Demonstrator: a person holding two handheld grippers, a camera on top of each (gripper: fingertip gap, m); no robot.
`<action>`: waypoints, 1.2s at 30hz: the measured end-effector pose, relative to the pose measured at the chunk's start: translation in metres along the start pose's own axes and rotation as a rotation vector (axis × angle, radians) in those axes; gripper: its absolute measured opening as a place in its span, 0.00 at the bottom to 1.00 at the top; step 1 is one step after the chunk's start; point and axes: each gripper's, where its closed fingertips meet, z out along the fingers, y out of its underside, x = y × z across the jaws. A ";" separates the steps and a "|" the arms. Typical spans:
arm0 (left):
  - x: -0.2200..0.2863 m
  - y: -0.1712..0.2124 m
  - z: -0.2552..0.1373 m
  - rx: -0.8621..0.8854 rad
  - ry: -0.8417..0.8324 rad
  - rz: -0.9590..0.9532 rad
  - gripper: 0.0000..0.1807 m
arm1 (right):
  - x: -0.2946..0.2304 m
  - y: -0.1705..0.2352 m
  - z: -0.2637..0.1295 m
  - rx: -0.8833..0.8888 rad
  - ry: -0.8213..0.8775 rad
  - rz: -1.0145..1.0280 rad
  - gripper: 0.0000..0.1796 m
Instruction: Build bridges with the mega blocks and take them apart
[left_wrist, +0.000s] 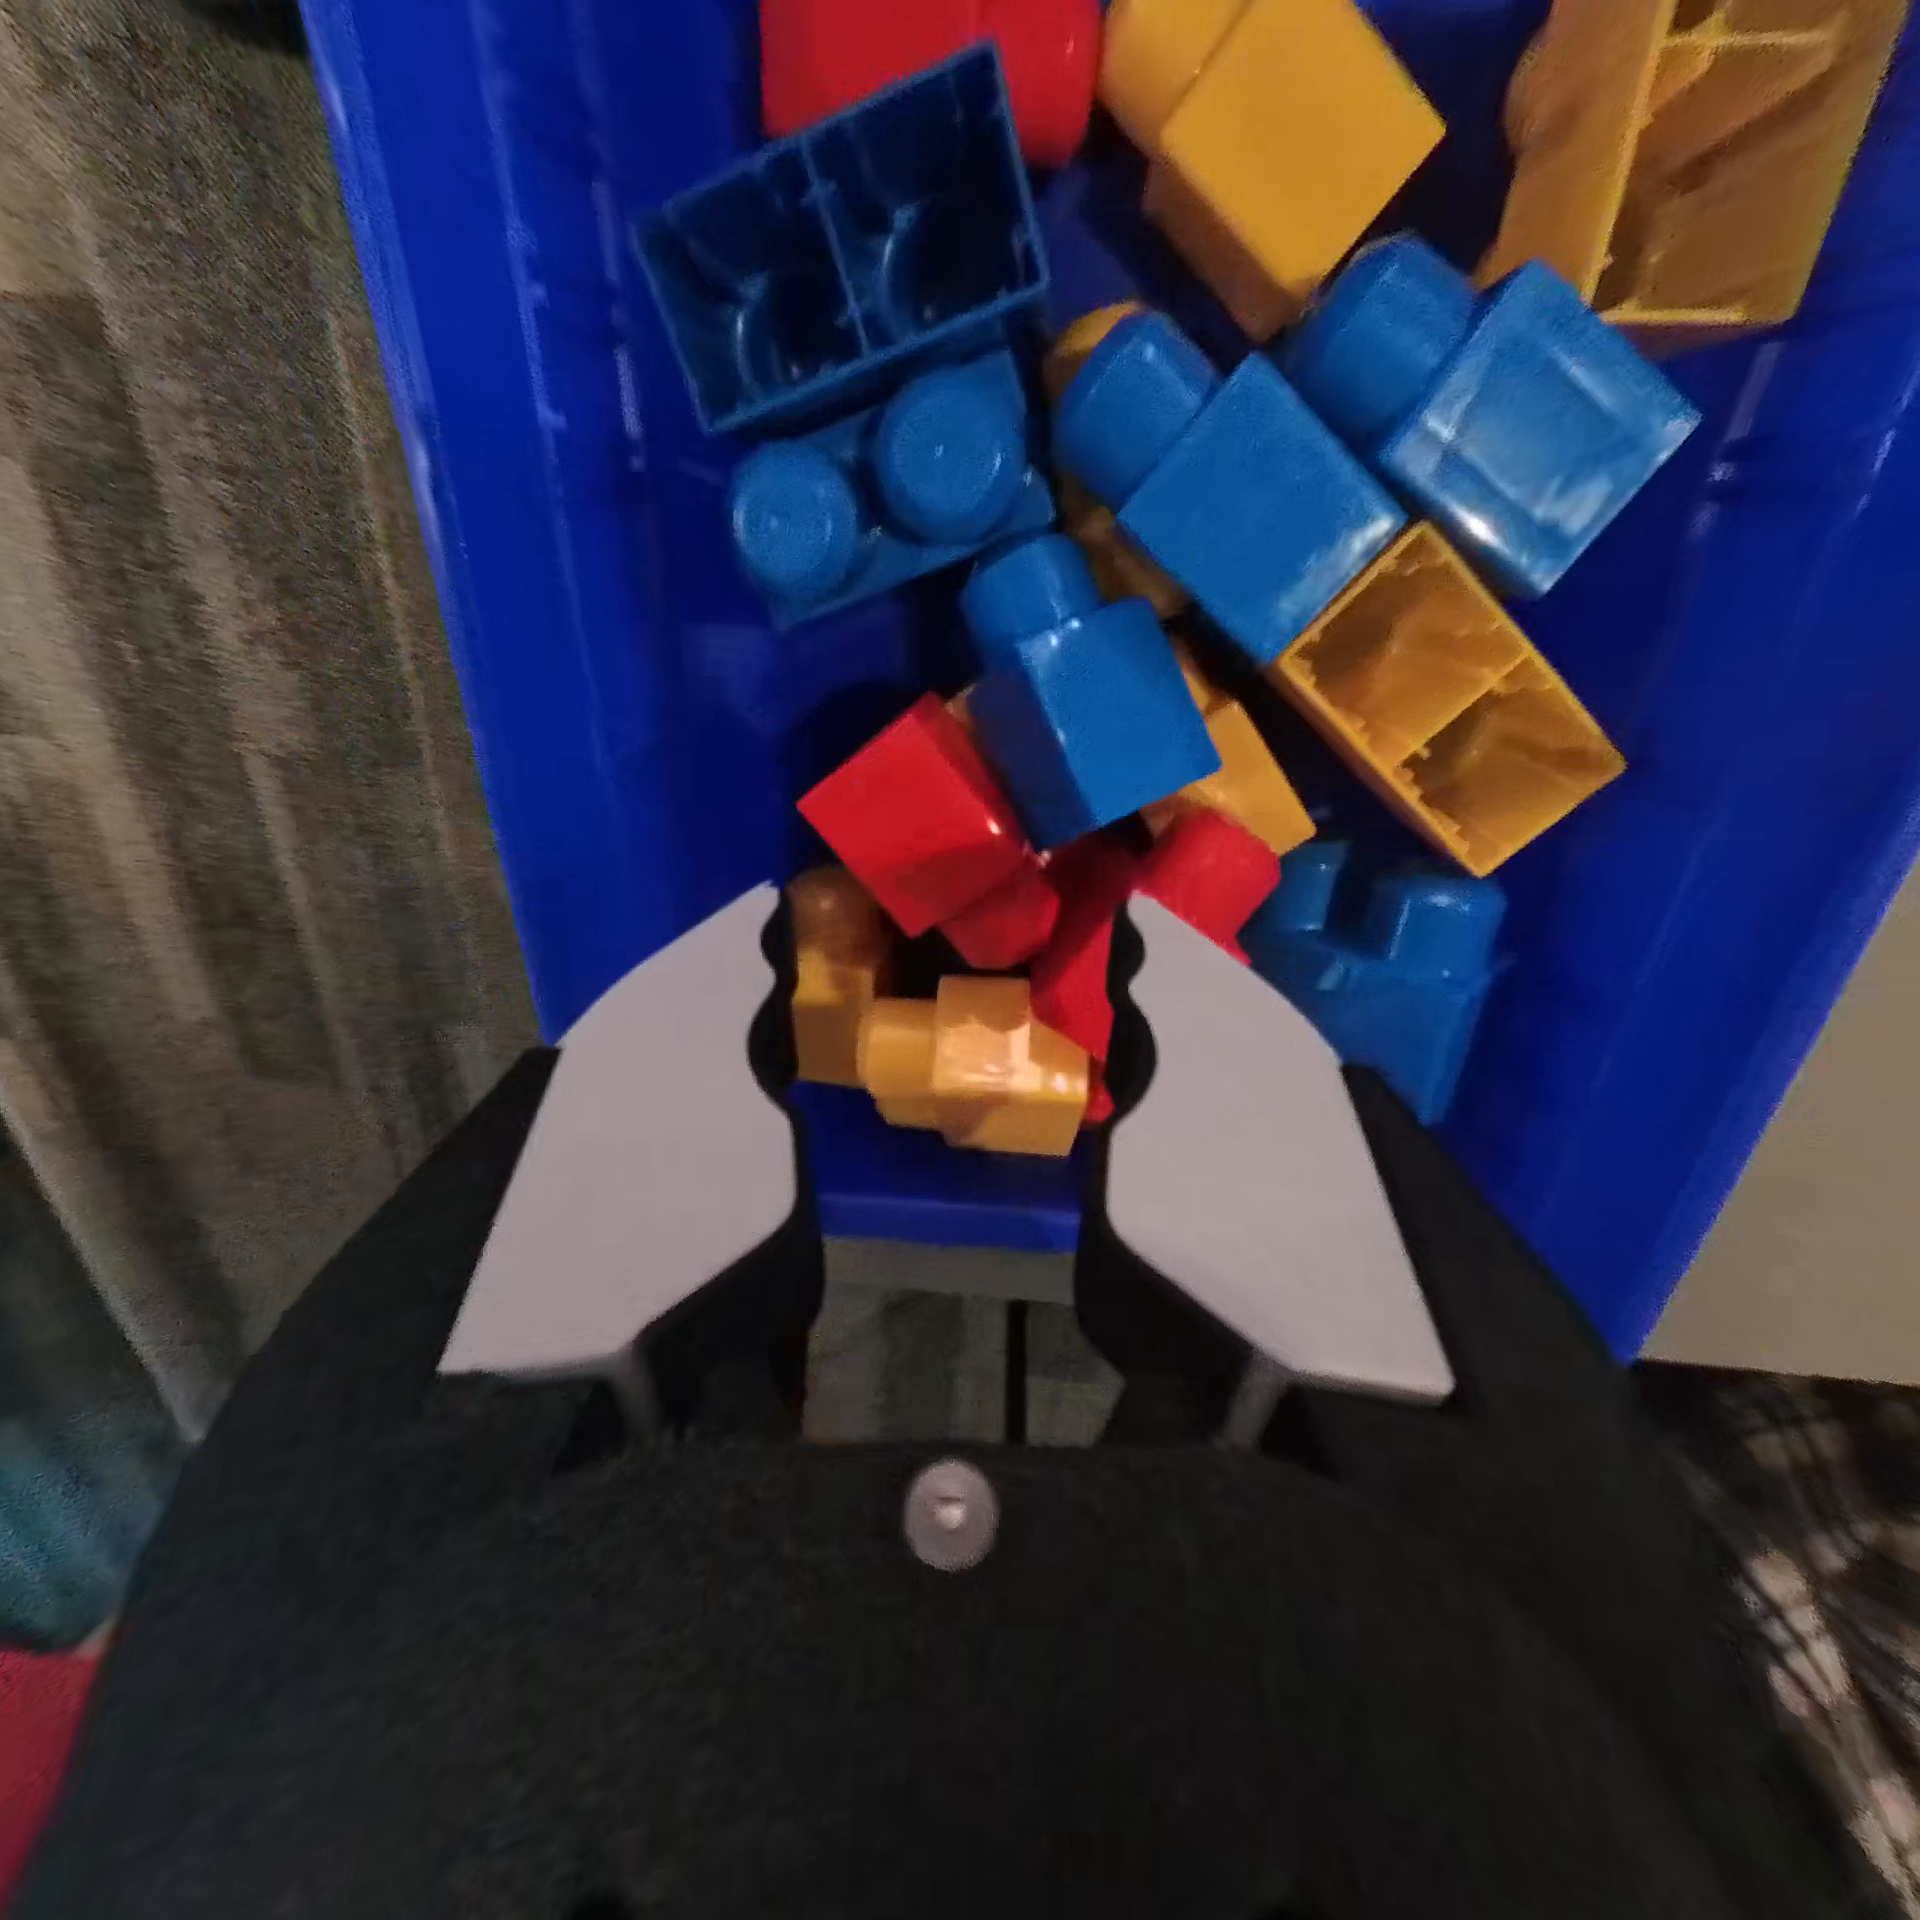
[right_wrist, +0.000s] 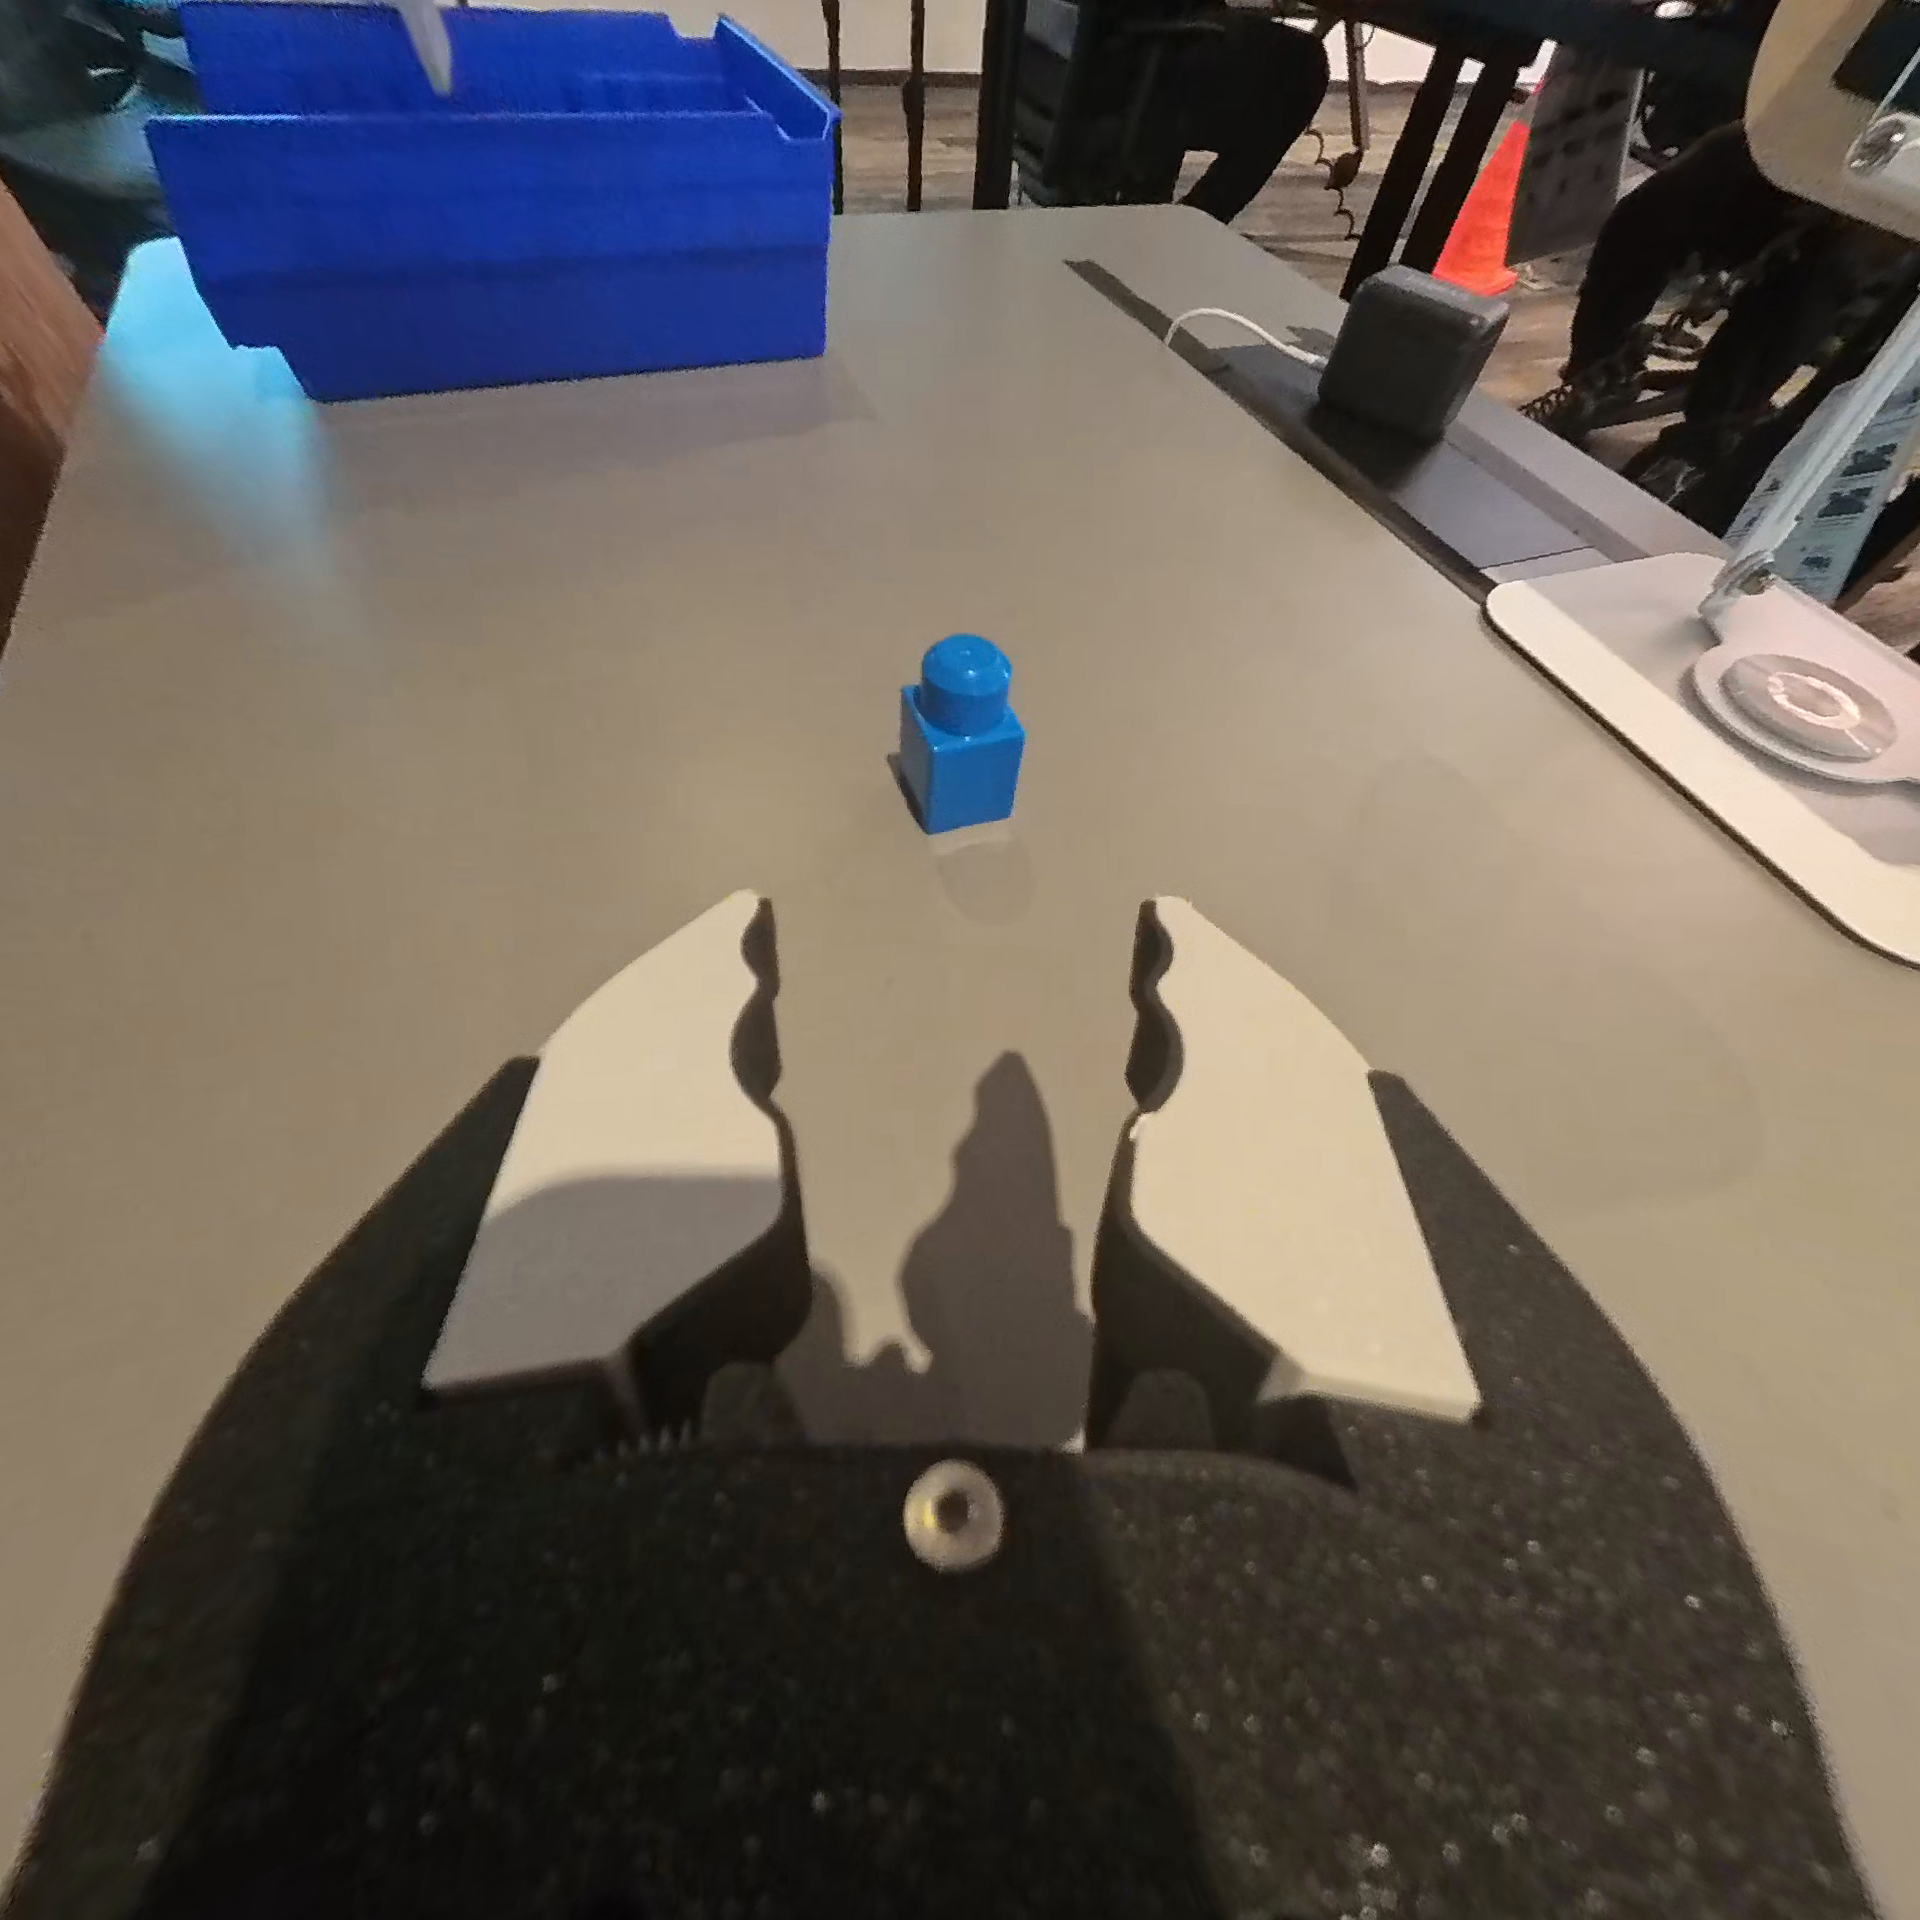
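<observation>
The left claw (left_wrist: 945, 997) hung over the blue bin (left_wrist: 582, 623), its jaws apart around a yellow block (left_wrist: 997, 1070) (probably the next pick, not yet clamped); the right claw (right_wrist: 951, 914) waited wide apart and empty behind the upright blue block (right_wrist: 963, 738) on the worktop (right_wrist: 520, 675), likely a first bridge pillar.

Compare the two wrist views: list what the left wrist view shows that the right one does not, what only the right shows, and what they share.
Only the left wrist view: the red, blue and yellow blocks piled inside the bin, with the open left gripper above them.

Only the right wrist view: a single blue block upright on the grey table, the open right gripper, a dark grey box, an orange cone.

Both: the blue bin.
</observation>
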 end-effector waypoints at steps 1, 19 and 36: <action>0.000 0.005 0.002 -0.001 0.024 -0.020 0.31 | 0.000 0.000 0.000 -0.001 0.000 0.001 0.36; 0.004 0.012 0.037 0.198 0.227 -0.277 0.23 | -0.003 -0.011 -0.006 0.061 -0.027 0.082 0.35; 0.013 -0.015 -0.027 0.378 0.201 0.016 0.16 | -0.007 -0.012 -0.006 0.071 -0.045 0.056 0.34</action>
